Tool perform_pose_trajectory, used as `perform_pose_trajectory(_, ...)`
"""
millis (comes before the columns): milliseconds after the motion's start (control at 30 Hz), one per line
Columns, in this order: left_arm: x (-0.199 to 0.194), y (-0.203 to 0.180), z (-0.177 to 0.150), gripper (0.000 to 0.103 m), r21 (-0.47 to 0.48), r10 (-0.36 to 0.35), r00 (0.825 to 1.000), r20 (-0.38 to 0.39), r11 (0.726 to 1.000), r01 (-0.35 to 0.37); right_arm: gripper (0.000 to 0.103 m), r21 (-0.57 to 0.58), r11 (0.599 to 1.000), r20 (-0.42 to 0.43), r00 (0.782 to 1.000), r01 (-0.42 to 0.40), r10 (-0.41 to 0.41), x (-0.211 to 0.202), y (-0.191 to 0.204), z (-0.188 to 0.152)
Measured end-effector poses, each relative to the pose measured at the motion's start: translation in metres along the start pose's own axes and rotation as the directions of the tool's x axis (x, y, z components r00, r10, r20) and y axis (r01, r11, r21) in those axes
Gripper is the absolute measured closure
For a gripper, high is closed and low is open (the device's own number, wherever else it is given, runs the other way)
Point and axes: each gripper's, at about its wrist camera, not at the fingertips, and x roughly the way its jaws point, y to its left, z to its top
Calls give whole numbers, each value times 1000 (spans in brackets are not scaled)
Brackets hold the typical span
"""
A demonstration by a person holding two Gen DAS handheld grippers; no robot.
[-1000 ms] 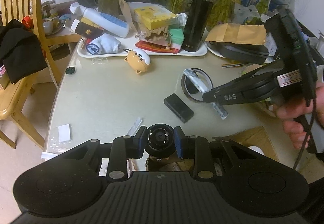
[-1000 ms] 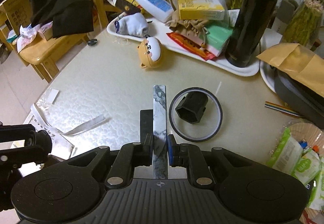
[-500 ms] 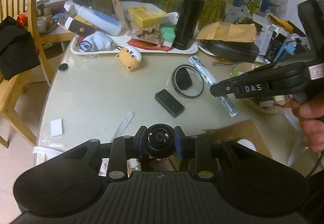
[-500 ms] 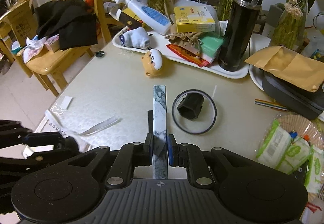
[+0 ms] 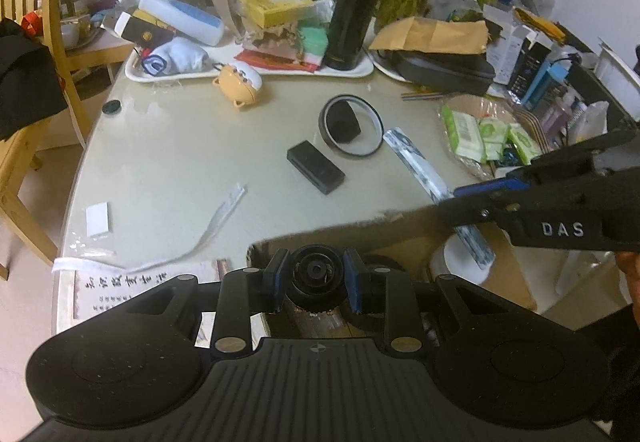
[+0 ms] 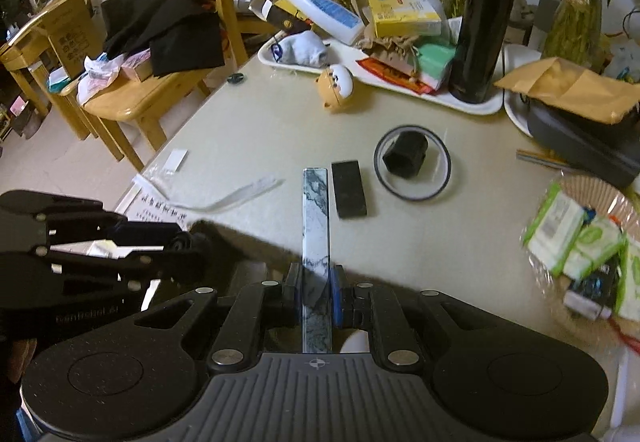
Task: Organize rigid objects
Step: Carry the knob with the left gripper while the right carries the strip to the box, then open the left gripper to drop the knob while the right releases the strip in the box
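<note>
1. Clamping a round black lens-like cylinder (image 5: pixel 316 276) between its blue-padded jaws, the left gripper (image 5: pixel 316 280) hangs over the near edge of the pale glossy tabletop (image 5: pixel 180 146), above the open top of a brown cardboard box (image 5: pixel 360 238).
2. The right gripper (image 6: pixel 316 292) has its jaws closed on a long flat bar with a white-and-grey marbled pattern (image 6: pixel 316 226); the bar sticks straight forward past the fingertips and is off the tabletop.
3. In the left wrist view the same marbled bar runs on a slant from the tabletop edge toward the box, with its lower end over something round and white (image 5: pixel 460 262) inside the box.
4. A small black rectangular block (image 6: pixel 349 189) lies flat on the tabletop, just beside the bar's far end in the right wrist view.
5. Just past it, a thin black ring (image 6: pixel 412 168) lies flat with a black hexagonal piece (image 6: pixel 405 160) inside it.
6. Farther back sits a small orange-and-white animal figure (image 6: pixel 336 88) just in front of a white tray (image 6: pixel 472 108) that carries a tall black flask (image 6: pixel 484 26), a yellow carton (image 6: pixel 404 14) and a white bottle with a blue label (image 6: pixel 320 8).
7. A wooden chair (image 6: pixel 160 94) draped with black cloth stands at the tabletop's left side.
8. Green-and-white packets (image 6: pixel 576 234) lie at the right edge.
</note>
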Motion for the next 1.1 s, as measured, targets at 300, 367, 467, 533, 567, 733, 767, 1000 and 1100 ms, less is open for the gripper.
perform_pose_trajectory(300,2,-6,-9,74,8,-12,999,-39,1000,13,86,1,1000,-42,999,-25,25,-7,-4,-25)
perform_pose_trajectory(367,3,-7,-9,74,6,-13,999,-37,1000,13,86,-4,1000,-50,998,-30,29,-6,-4,-28)
perform_pose_trajectory(467,1,-5,-9,71,-15,-6,1000,-16,1000,6,86,-37,998,-71,997,-47,44,-2,-3,-31)
perform_pose_trajectory(533,-1,-4,-9,64,-26,10,1000,3,1000,-10,75,-72,997,-79,996,-33,28,0,0,-31)
perform_pose_trajectory(567,-3,-3,-8,56,-33,16,1000,16,999,-15,64,-88,996,-85,996,-28,20,1,2,-31)
perform_pose_trajectory(733,-9,3,-4,51,-73,31,998,58,997,-27,3,-166,986,-37,999,32,-39,-3,13,-31)
perform_pose_trajectory(767,-8,4,-4,51,-80,36,998,55,996,-31,1,-163,986,-34,999,36,-42,-3,13,-30)
perform_pose_trajectory(1000,-8,11,-4,51,-121,36,998,51,992,-30,0,-96,994,-18,999,43,-45,-4,1,-25)
perform_pose_trajectory(1100,-9,10,-4,51,-117,38,998,52,993,-32,0,-95,994,-14,998,57,-58,-3,1,-25)
